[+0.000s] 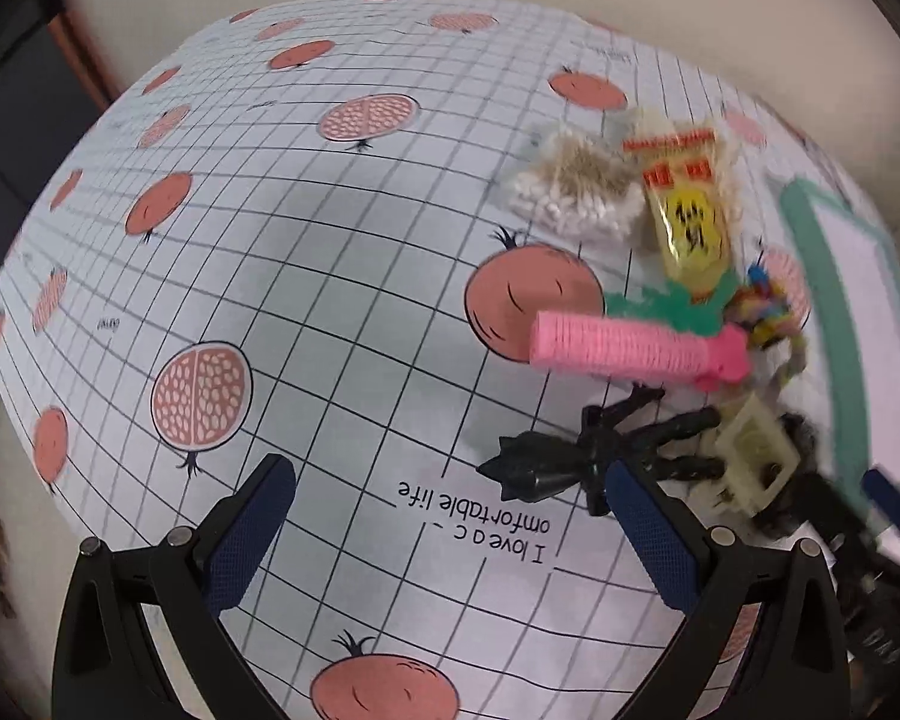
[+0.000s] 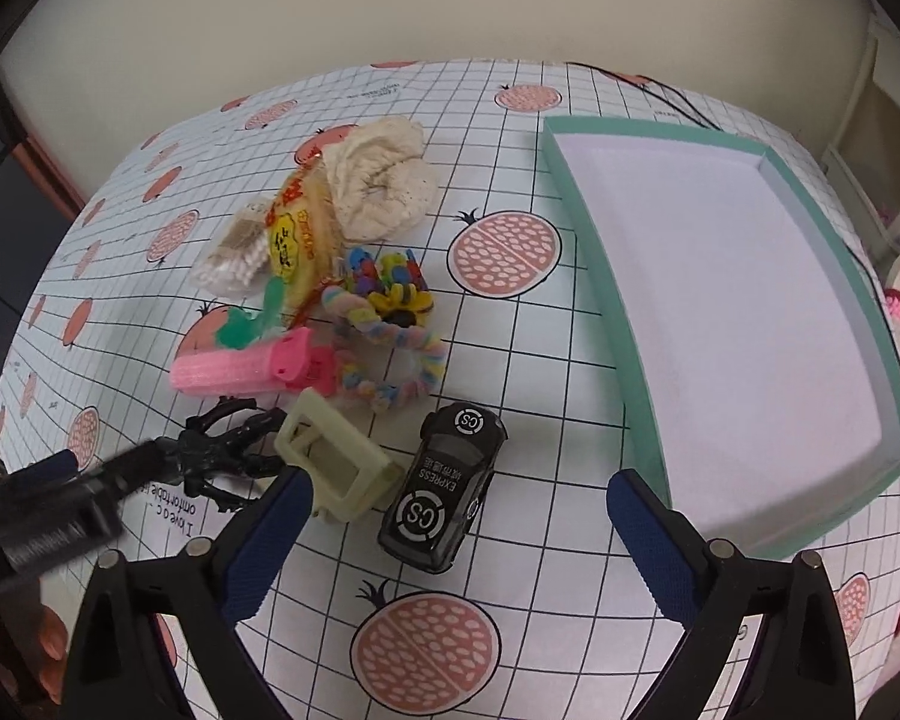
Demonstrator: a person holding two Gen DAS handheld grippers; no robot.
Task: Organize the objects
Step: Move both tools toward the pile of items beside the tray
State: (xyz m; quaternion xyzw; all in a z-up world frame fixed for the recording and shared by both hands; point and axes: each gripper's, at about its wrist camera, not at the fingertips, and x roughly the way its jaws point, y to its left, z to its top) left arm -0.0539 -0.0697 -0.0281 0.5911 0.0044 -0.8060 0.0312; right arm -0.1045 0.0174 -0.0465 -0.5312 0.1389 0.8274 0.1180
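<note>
Apparently nothing is sorted yet: the mint-edged tray [image 2: 576, 192] sits empty on the right of the pomegranate-print tablecloth [image 2: 510, 546], while every item lies in a loose pile to its left. That pile holds a black toy car [image 2: 444, 480], a cream plastic frame [image 2: 330, 462], a black spider figure [image 1: 600, 456], a pink hair roller [image 2: 240, 369], a pastel chenille ring [image 2: 396, 360], a bag of cotton swabs [image 1: 576, 192], a yellow snack packet [image 1: 690, 222] and a crumpled cloth [image 2: 378, 180]. The right gripper [image 2: 450, 546] is spread wide just short of the car; the left gripper [image 1: 450, 531] is spread by the spider, holding nothing.
</note>
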